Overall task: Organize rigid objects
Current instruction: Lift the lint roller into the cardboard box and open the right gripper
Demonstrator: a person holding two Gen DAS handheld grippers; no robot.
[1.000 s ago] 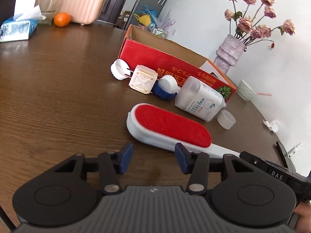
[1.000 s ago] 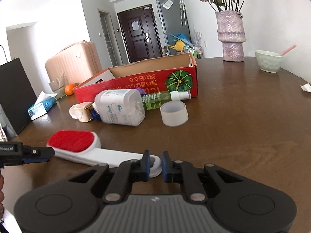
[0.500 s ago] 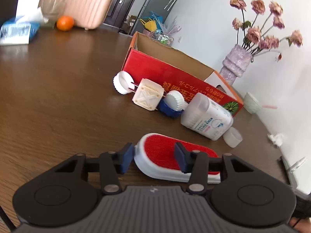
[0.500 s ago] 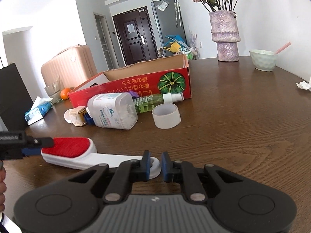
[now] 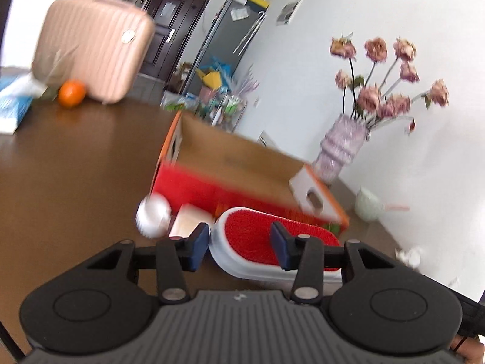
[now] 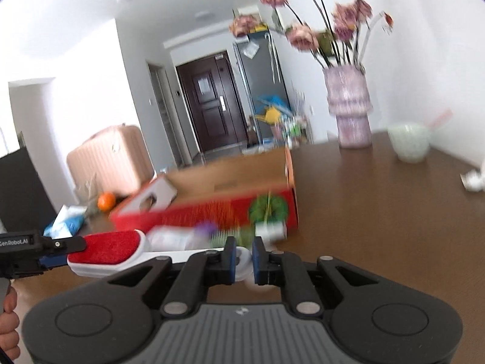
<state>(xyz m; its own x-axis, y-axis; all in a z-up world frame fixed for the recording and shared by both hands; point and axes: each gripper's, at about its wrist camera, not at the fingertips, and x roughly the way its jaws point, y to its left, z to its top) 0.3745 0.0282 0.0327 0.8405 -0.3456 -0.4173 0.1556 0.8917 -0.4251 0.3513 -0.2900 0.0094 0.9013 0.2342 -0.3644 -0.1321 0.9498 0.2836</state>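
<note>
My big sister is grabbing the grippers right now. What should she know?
Right gripper: shut on the handle end of the lint brush.
Left gripper: fingers around the brush's red head, shut on it.
The brush looks lifted off the table, in front of the red cardboard box.
Done: brush picked up.
Left: probably set it in the box, then the white bottle and the small pieces still outside it.

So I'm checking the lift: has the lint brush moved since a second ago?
Yes. The lint brush has risen off the table toward the red box.
</note>
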